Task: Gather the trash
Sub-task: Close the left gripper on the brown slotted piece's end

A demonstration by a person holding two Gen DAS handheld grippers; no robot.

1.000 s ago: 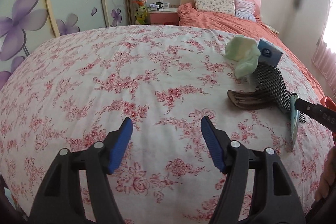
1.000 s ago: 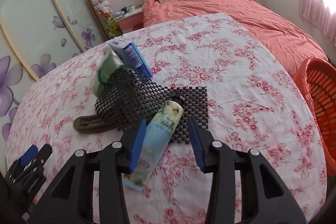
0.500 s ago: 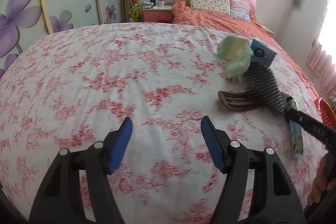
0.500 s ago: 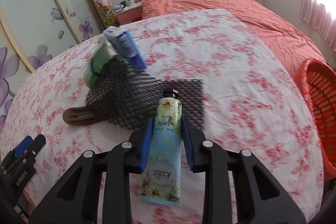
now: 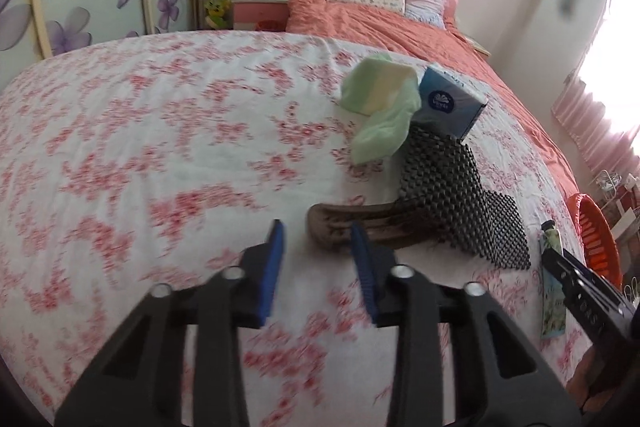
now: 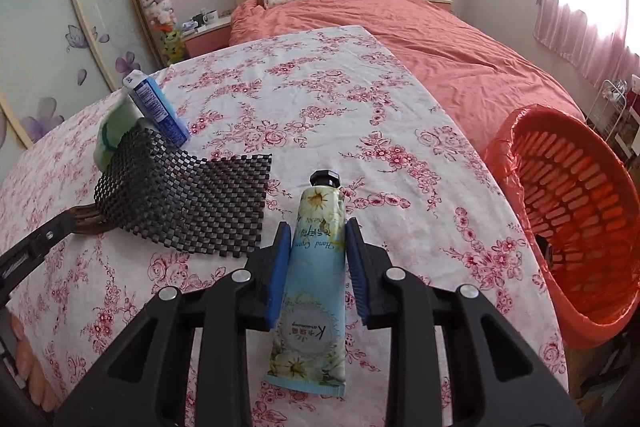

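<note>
Right gripper [image 6: 314, 259] has its fingers clamped on the tube [image 6: 314, 279], lifted over the floral sheet [image 6: 320, 99]. Tube's long axis runs along the fingers, black cap pointing away toward the bed, crimped end back. Left gripper [image 5: 316, 259] is closing with nothing between its fingers, beside the brown comb [image 5: 360, 225]. Basket [image 6: 576, 211] sits right.

The black mesh mat [image 5: 460, 195] hides the brown comb's [image 5: 360, 227] right end.
</note>
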